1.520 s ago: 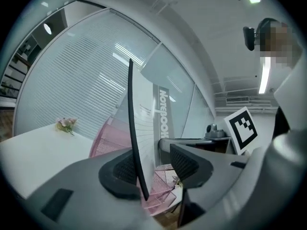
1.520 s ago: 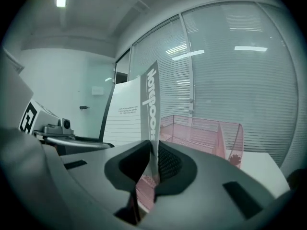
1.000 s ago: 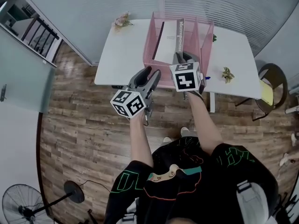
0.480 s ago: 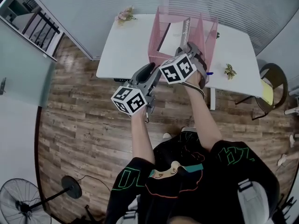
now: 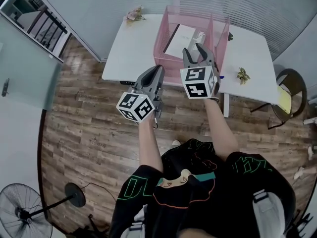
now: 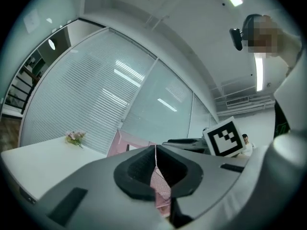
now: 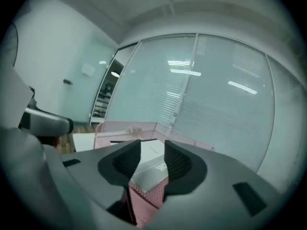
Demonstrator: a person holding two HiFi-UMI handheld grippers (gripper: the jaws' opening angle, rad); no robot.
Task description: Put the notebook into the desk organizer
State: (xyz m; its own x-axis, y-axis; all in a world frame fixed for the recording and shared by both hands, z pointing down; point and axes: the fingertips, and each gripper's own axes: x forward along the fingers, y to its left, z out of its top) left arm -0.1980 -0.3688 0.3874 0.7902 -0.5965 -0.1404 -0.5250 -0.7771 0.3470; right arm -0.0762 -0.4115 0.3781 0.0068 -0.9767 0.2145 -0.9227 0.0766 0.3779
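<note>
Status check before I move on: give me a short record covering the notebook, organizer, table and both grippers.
notebook: inside the organizer's wide left compartment, leaning, not held
organizer: pink wire mesh, standing on the table
table: white, with a flower sprig at its far left corner
right gripper: jaws apart, just been opening, nothing between them, at the organizer's near side
left gripper: jaws together, just been closing, empty, by the table's near edge
task: notebook looks placed

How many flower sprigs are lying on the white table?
2: one sprig at the table's far left corner, one at its right side. A small dark thing behind the pink organizer may be a third.
</note>
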